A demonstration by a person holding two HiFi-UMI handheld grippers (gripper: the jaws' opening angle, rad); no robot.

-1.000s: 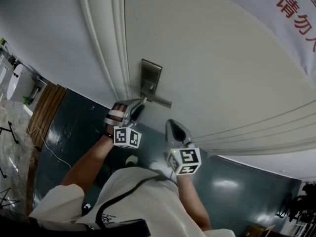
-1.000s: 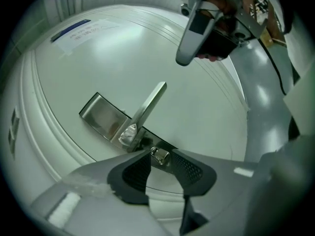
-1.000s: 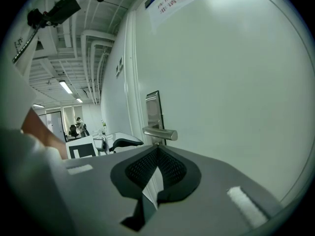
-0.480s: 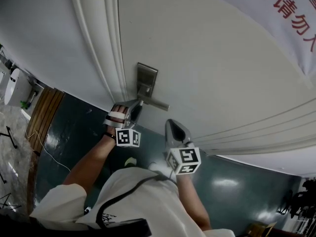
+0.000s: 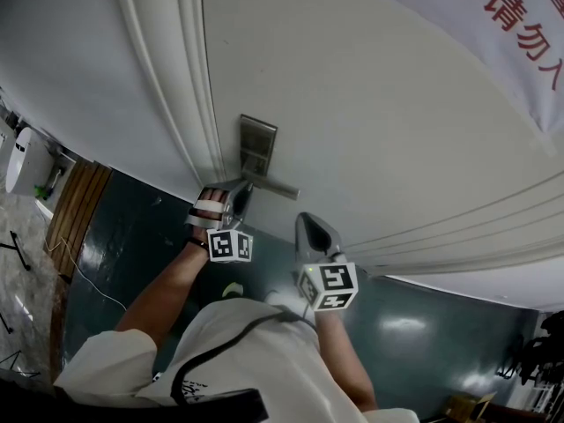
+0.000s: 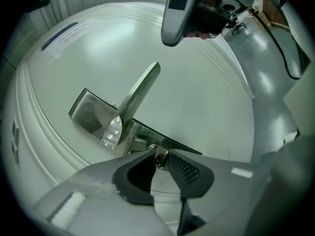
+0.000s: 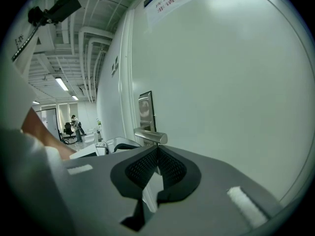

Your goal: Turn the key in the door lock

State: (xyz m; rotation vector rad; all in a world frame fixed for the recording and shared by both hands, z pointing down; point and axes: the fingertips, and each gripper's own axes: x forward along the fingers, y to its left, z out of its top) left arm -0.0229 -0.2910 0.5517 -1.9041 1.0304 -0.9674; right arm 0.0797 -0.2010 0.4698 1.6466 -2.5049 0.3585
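Key [image 6: 161,159] between the closing left tongs [image 6: 158,155], below the handle [image 6: 140,90]; right tongs [image 7: 157,149] clenched, empty.

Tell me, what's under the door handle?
A small metal key, with the left gripper closing its jaws on it. The keyhole itself is hidden behind key and jaws.

Brushed-steel lever handle [image 6: 140,90] juts just above my left gripper [image 6: 158,154], jaws closing on small metal key [image 6: 161,160]: no rm upward. Flat white door [image 5: 379,104] below handle tip is clear; my right gripper [image 5: 310,227] hangs there.
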